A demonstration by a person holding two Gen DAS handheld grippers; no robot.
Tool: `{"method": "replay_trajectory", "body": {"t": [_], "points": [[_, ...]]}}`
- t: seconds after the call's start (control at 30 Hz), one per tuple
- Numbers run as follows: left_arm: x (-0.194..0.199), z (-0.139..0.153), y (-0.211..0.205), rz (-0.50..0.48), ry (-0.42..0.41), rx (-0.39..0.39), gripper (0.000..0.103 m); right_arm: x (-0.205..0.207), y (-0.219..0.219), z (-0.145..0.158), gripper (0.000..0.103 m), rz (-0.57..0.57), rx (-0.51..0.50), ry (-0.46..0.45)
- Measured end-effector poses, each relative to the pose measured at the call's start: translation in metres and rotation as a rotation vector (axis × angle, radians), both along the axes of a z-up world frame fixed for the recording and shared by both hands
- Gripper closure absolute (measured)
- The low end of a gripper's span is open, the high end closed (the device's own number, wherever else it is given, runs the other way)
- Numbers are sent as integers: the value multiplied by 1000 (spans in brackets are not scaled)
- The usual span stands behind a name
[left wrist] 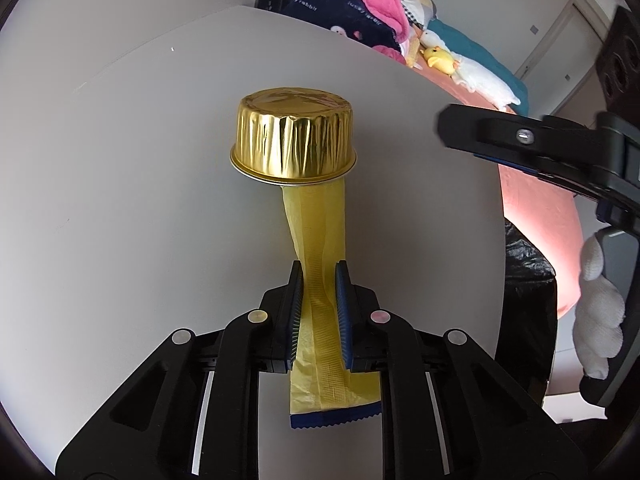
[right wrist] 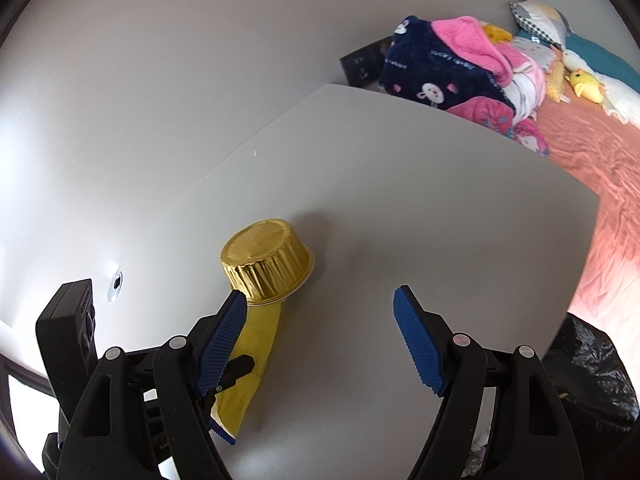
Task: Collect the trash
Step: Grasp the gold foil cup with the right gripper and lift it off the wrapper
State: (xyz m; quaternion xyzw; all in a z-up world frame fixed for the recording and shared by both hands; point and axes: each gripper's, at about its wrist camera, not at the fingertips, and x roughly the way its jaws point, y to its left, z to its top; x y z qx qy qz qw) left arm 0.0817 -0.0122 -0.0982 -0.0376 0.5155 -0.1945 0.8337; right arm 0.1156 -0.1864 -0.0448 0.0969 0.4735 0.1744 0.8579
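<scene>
On the grey tabletop (left wrist: 120,200), the left gripper (left wrist: 319,276) has its 2 fingers pinching a yellow wrapper (left wrist: 316,240) whose far end lies under an upturned gold foil cup (left wrist: 293,138). At right, the right gripper (right wrist: 320,300) hovers, fingers spread, holding nothing.
</scene>
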Motion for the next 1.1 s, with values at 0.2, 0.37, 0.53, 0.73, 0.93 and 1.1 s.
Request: {"method": "replay_trajectory", "body": {"t": [0.2,0.37,0.53,0.73,0.93,1.1], "points": [[1,-1,-1,-3,9,-11,88,14,28,-9,27,57,-11,21],[7,-2,1,2,19,-19,88,27,49,-19,27,98,-29,34],[11,-5,5,10,29,-21,88,39,68,-28,27,139,-61,35],[17,-7,6,30,34,-22,88,51,88,-39,27,176,-96,36],[18,-7,9,44,34,-19,88,59,100,-43,27,200,-127,11],[15,-7,10,51,28,-24,88,56,106,-41,31,218,-166,-31]]}}
